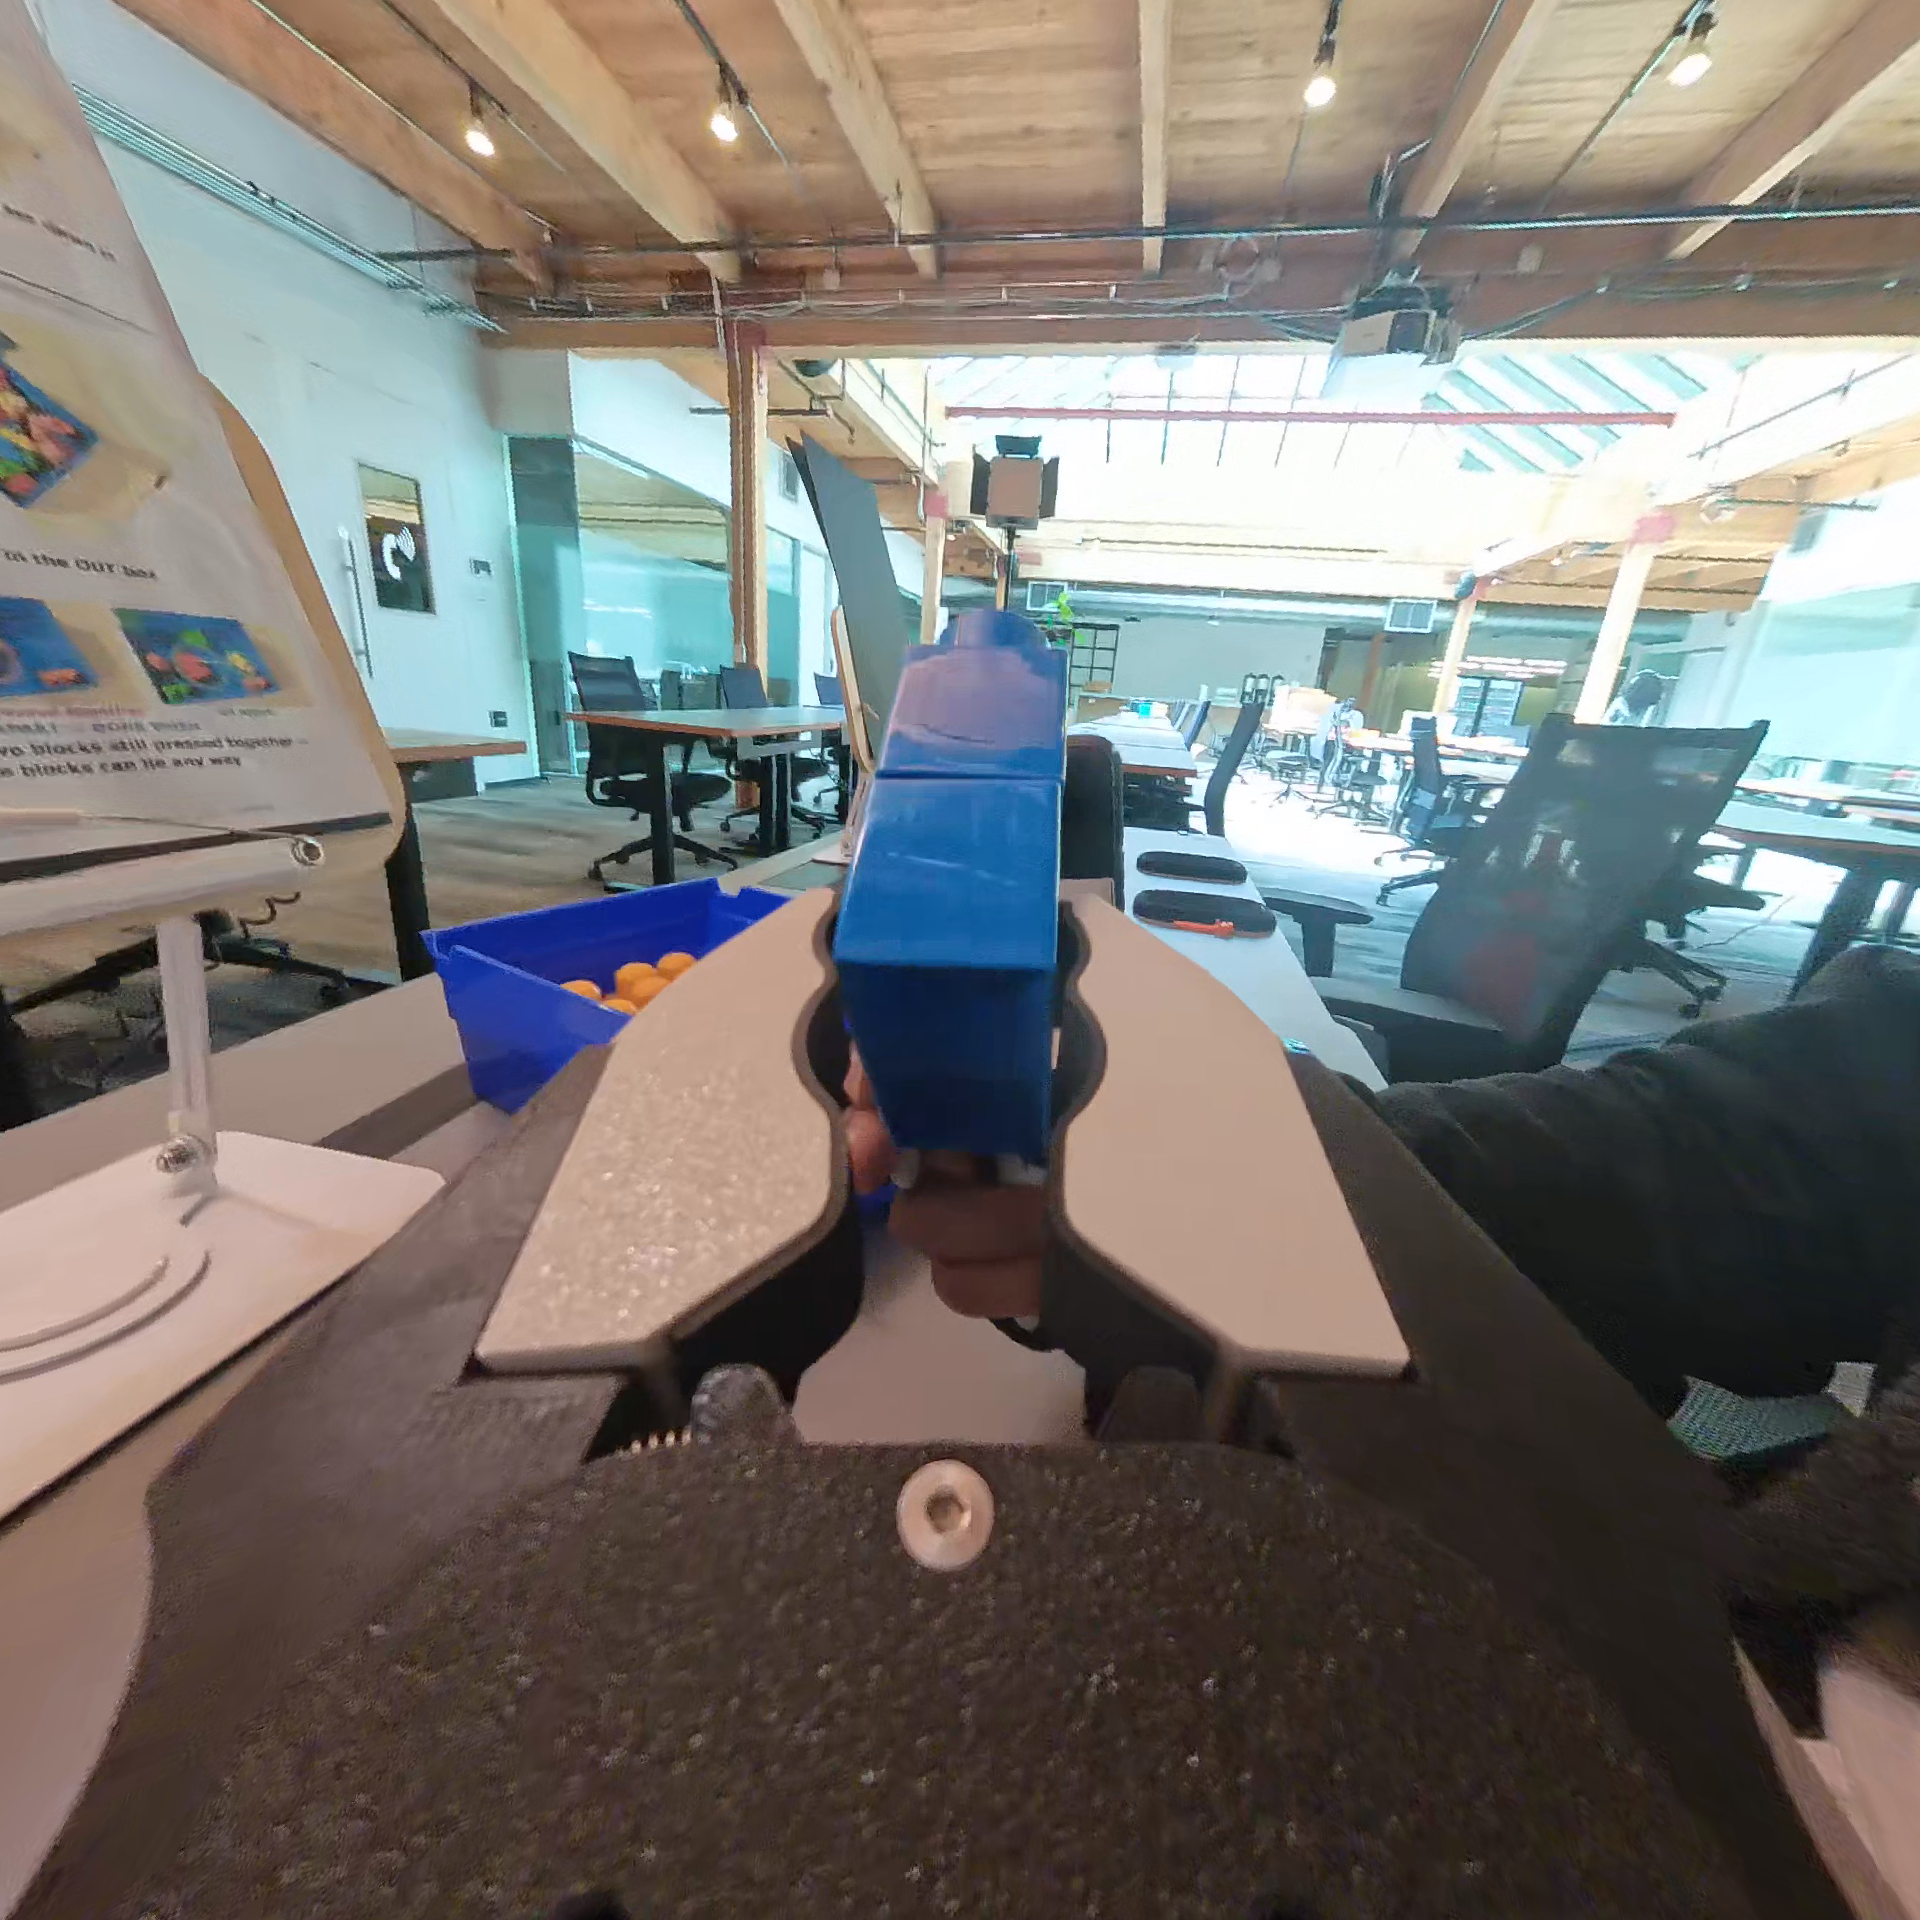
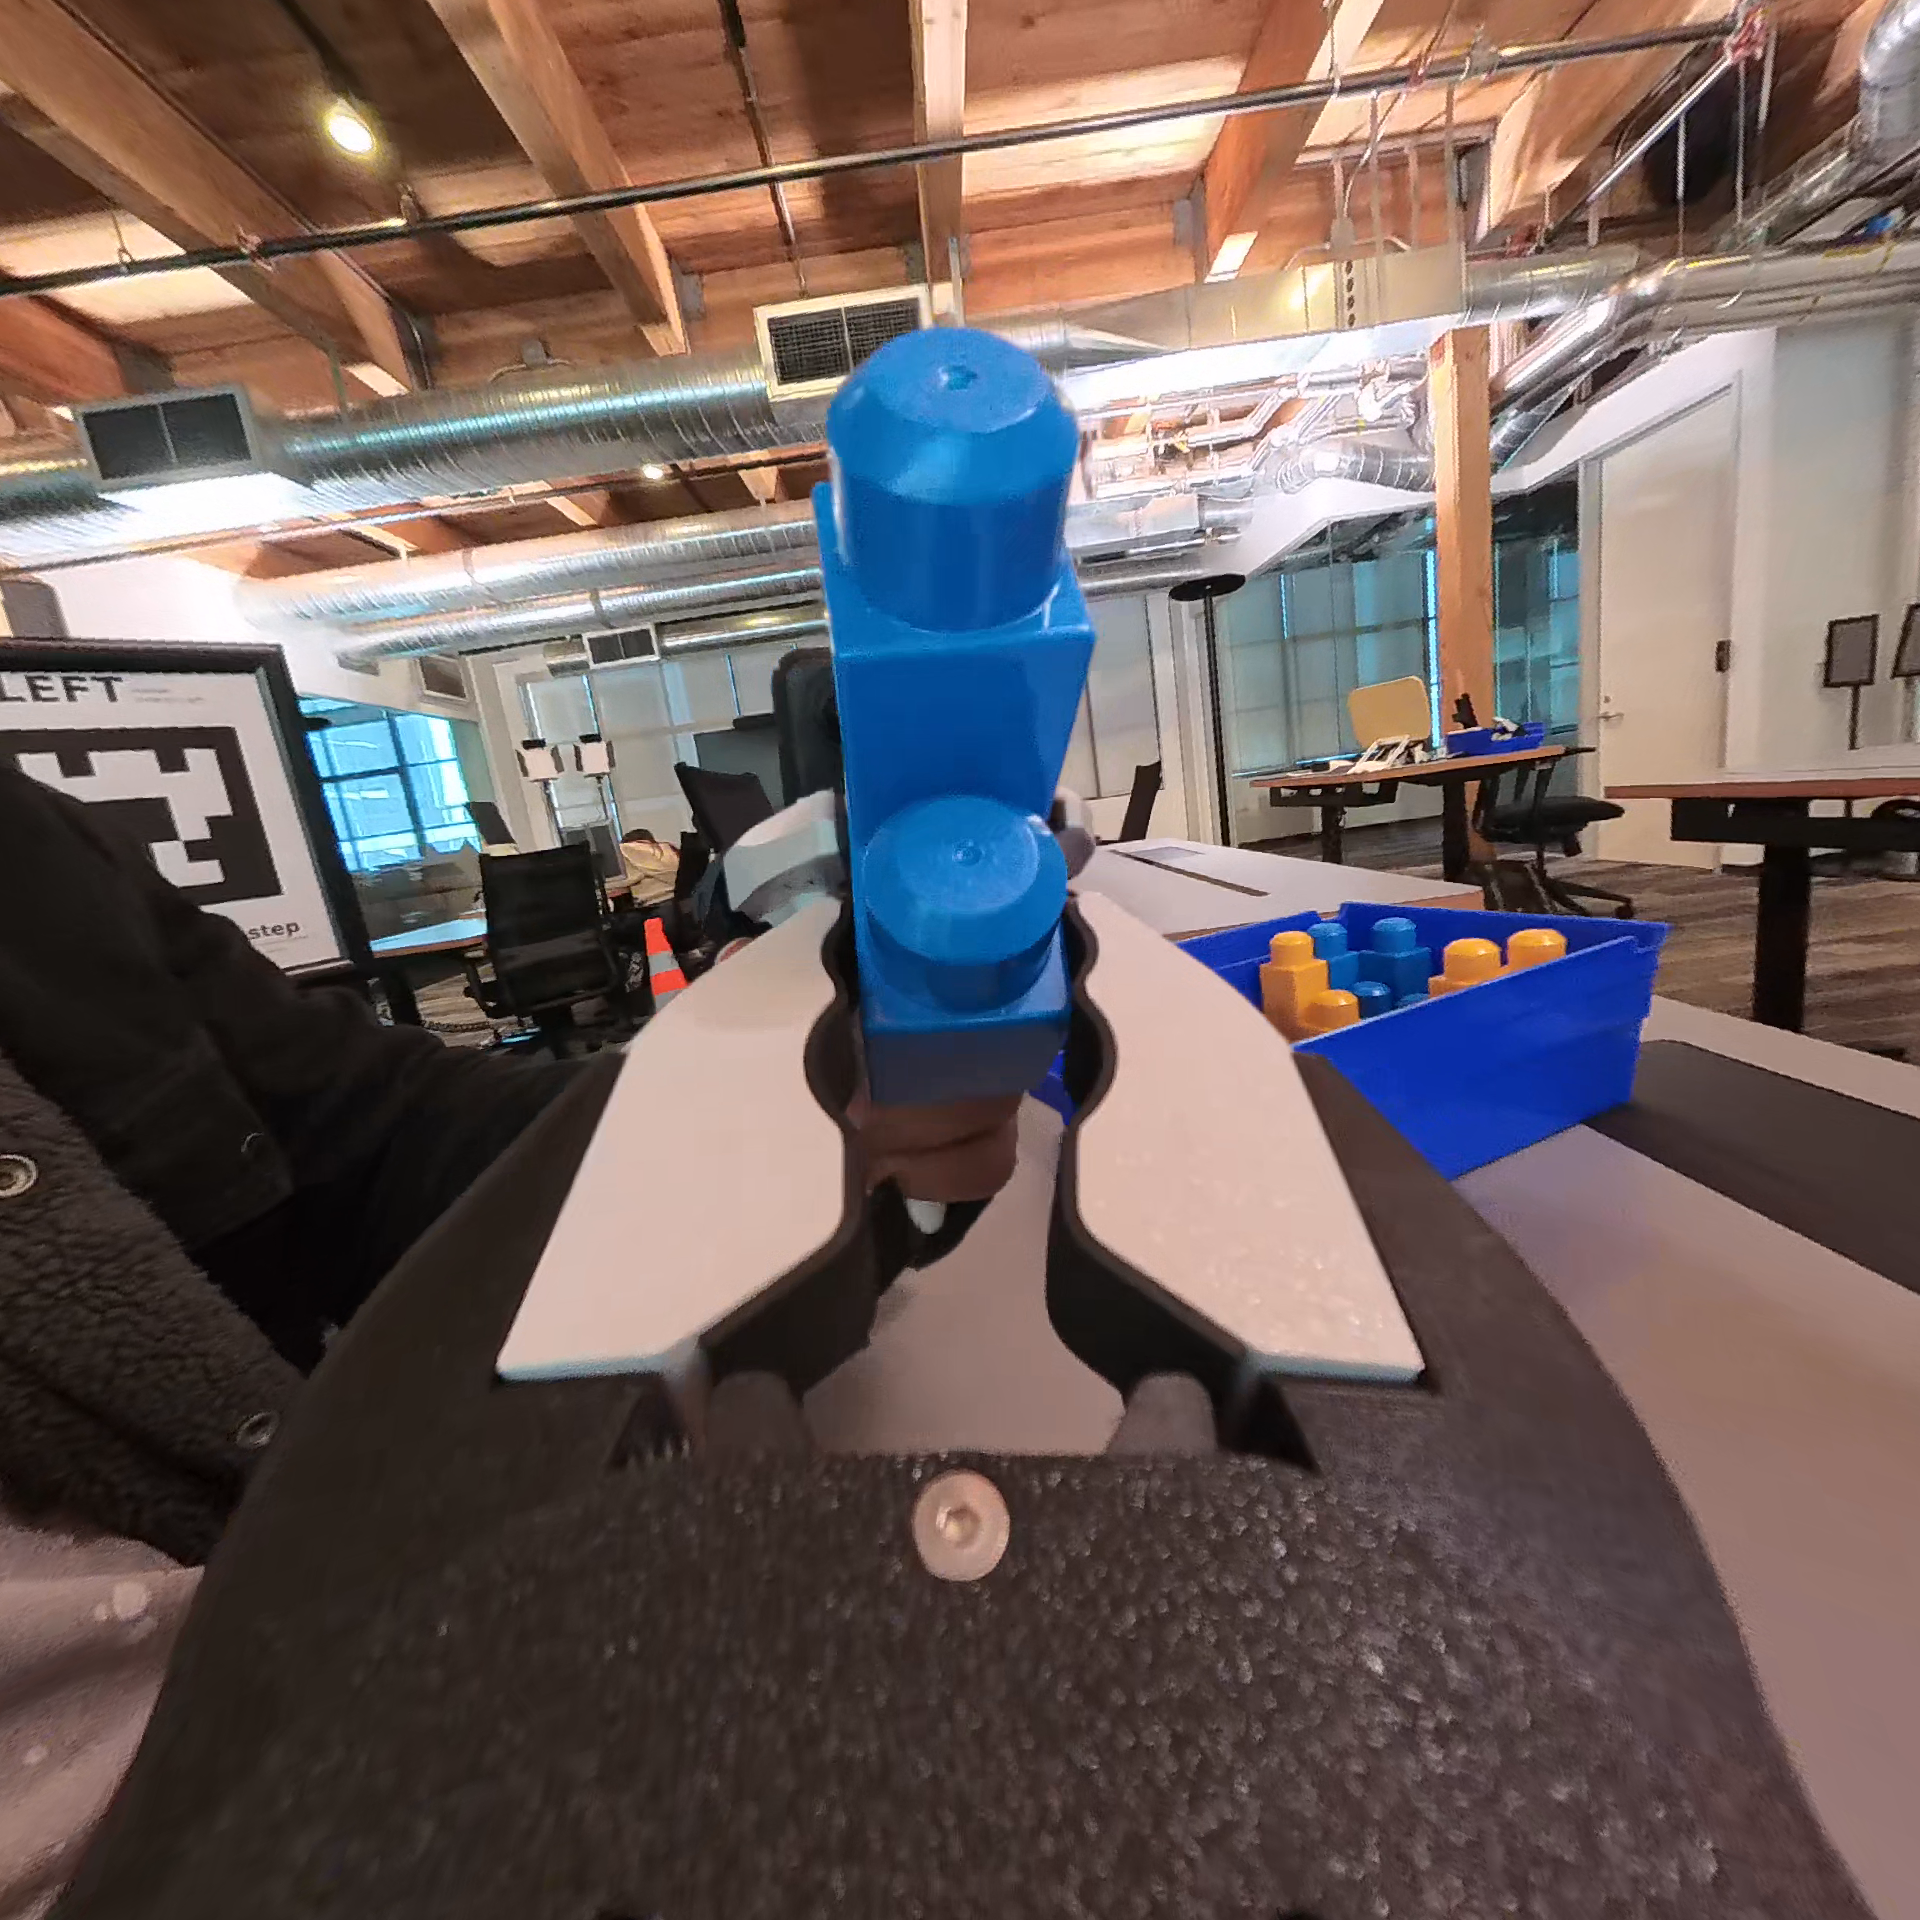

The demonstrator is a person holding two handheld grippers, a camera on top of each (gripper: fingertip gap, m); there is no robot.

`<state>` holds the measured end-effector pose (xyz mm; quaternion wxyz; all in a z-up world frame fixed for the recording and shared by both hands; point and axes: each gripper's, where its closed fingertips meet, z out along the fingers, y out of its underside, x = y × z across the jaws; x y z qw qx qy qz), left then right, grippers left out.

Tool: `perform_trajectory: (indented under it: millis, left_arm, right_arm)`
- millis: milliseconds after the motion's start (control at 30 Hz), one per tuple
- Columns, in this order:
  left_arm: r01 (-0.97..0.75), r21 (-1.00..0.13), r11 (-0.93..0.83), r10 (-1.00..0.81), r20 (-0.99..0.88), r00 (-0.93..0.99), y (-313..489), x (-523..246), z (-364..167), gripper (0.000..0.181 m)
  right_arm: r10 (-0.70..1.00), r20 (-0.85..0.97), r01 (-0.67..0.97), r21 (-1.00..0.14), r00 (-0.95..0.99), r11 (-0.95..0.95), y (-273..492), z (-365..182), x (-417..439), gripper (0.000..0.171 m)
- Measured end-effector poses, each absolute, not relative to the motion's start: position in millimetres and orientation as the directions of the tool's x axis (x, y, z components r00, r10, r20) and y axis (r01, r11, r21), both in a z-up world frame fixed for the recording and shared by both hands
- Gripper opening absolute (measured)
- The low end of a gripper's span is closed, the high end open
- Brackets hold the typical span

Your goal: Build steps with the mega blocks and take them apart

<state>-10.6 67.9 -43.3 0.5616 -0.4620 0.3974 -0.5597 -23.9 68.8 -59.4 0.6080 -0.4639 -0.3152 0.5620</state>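
Blue stepped mega-block assembly (image 1: 951, 883) (image 2: 961, 831), frame centre, is being clamped by both left gripper (image 1: 951, 997) and right gripper (image 2: 961, 997) jaws; apparently separating, requiring opposed pulling.

our left gripper (image 1: 951, 997) and right gripper (image 2: 961, 997) share pale grey textured fingers, wavy black inner pads, a speckled black body and one silver hex screw (image 2: 961, 1527); lower left, dark fleece sleeve (image 2: 125, 1195).
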Motion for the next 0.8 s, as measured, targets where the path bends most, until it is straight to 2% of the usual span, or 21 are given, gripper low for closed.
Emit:
perform_trajectory:
  millis: [133, 267, 400, 600, 800]
  left_arm:
    - [0.193, -0.980, -0.045, -0.998, 0.051, 0.024, 69.2, -17.6, -54.4, 0.037]
    - [0.092, -0.996, -0.002, -1.000, 0.003, 0.005, 74.9, -30.2, -69.6, 0.037]
    - [-0.040, -0.999, 0.026, -1.000, -0.026, 0.006, 85.7, -43.2, -95.6, 0.037]
    - [-0.126, -0.992, 0.009, -0.998, -0.002, -0.057, 80.7, -42.7, -117.7, 0.037]
    - [-0.126, -0.992, -0.004, -0.996, 0.015, -0.089, 76.2, -44.6, -118.6, 0.036]
  right_arm:
    - [0.976, -0.138, -0.234, -0.967, 0.168, -0.096, 70.0, -78.5, -33.3, 0.037]
    - [0.970, -0.059, -0.080, -0.996, 0.236, -0.042, 76.7, -89.7, -23.8, 0.039]
    - [0.964, -0.027, -0.049, -0.999, 0.263, -0.014, 78.9, -85.8, -7.3, 0.040]
    - [0.968, 0.000, 0.028, -1.000, 0.251, -0.008, 76.5, -100.8, -13.3, 0.033]
    - [0.976, -0.010, 0.065, -0.998, 0.217, -0.024, 70.9, -104.3, -16.0, 0.032]
